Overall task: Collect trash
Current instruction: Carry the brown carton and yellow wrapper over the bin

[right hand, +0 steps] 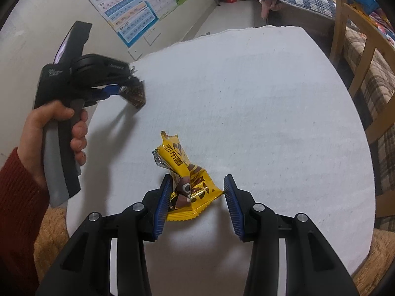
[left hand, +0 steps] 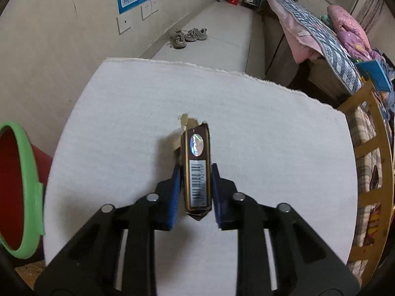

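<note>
My left gripper (left hand: 196, 170) is shut on a brown cigarette pack (left hand: 196, 170) with a barcode and a torn top, and holds it above the white table (left hand: 271, 148). The right wrist view shows the same gripper (right hand: 128, 91) with the pack (right hand: 135, 96) lifted over the table's left part. My right gripper (right hand: 197, 185) is open, its blue pads on either side of a yellow snack wrapper (right hand: 187, 180) lying on the table (right hand: 271, 98). The left pad (right hand: 163, 202) touches the wrapper; the right pad stands apart from it.
A red bin with a green rim (left hand: 17, 187) stands on the floor left of the table. A wooden chair (right hand: 365, 56) and a bed (left hand: 321, 42) stand to the right. Shoes (left hand: 187, 37) lie on the floor beyond. Posters (right hand: 128, 7) hang on the wall.
</note>
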